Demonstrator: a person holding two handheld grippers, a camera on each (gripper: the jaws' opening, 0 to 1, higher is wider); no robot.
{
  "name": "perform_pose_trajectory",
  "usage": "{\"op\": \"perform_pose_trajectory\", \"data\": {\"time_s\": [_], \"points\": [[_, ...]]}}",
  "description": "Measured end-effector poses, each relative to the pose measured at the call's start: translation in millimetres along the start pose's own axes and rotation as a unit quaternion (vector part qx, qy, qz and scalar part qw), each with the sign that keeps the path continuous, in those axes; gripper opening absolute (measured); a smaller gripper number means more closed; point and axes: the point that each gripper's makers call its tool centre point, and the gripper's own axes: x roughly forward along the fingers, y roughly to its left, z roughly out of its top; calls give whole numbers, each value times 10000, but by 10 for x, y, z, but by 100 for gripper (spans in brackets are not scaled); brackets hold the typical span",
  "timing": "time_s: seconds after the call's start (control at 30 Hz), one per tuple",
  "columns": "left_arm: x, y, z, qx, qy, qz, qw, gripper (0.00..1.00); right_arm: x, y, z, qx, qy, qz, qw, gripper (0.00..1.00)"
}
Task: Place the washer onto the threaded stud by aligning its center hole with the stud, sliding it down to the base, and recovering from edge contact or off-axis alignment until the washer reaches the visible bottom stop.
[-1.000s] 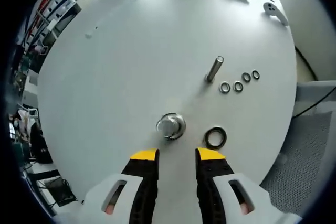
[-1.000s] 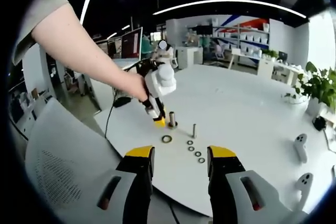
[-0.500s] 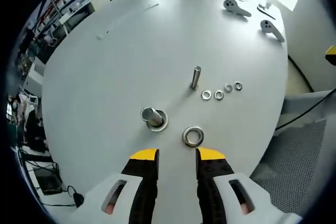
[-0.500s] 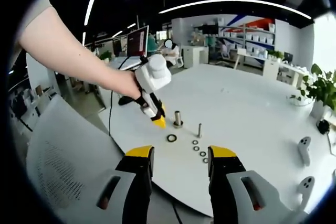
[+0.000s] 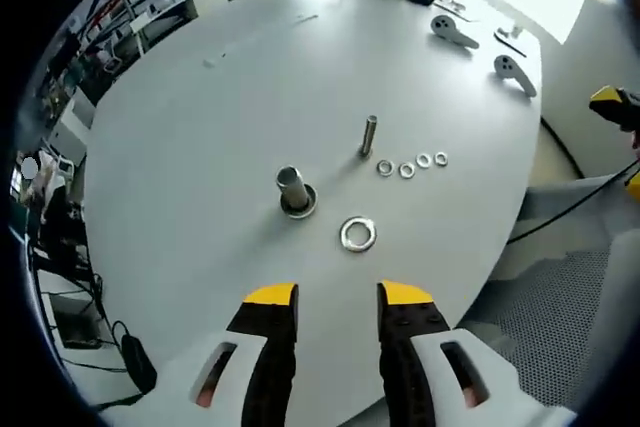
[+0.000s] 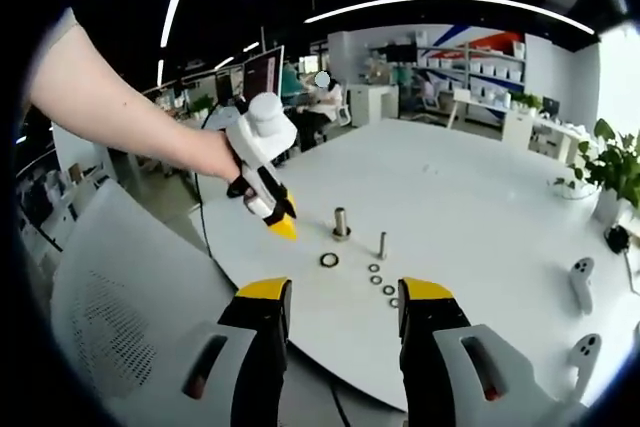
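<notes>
Studs first: in the left gripper view the thick stud (image 5: pixel 294 191) with a flange base stands upright on the white round table (image 5: pixel 200 127), left of centre, and a thinner threaded stud (image 5: pixel 369 135) stands a bit further off to its right. The big washer (image 5: pixel 358 234) lies flat on the table, near the thick stud's base but not touching it, and not on either stud yet. Further right, a short row of small washers (image 5: pixel 413 164) runs out from the foot of the thin stud. Way off toward the far edge are two white controllers (image 5: pixel 480 47). The left gripper (image 5: pixel 340 297) hangs above the table with its yellow-tipped jaws spread apart and nothing between them. In the right gripper view that same left gripper (image 6: pixel 278 219) comes in from the left, held in a person's hand (image 6: pixel 215 157), tips hovering left of the thick stud (image 6: pixel 341 223); the big washer (image 6: pixel 329 260) sits just in front. The right gripper (image 6: pixel 340 294) is also spread wide with nothing in it, back over the table edge near a grey mesh chair (image 6: pixel 110 297).
</notes>
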Motion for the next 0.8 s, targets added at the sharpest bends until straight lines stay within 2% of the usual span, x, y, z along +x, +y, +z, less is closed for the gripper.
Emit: {"op": "perform_pose_trajectory", "data": {"time_s": [0.13,0.37,0.6,0.8], "points": [[43,-70,55,-21,-11,-9,10000,29,-4,8,7,4,-22,12,10000,45],[245,-175,166,256,206,-71,9994,30,-4,28,39,-34,-93,53,9999,45],[419,-331,153,483,467,-149,9976,30,-9,33,64,-30,-170,84,9998,45],[478,-333,128,488,649,-97,9966,30,-17,31,75,-32,-208,84,9997,45]]}}
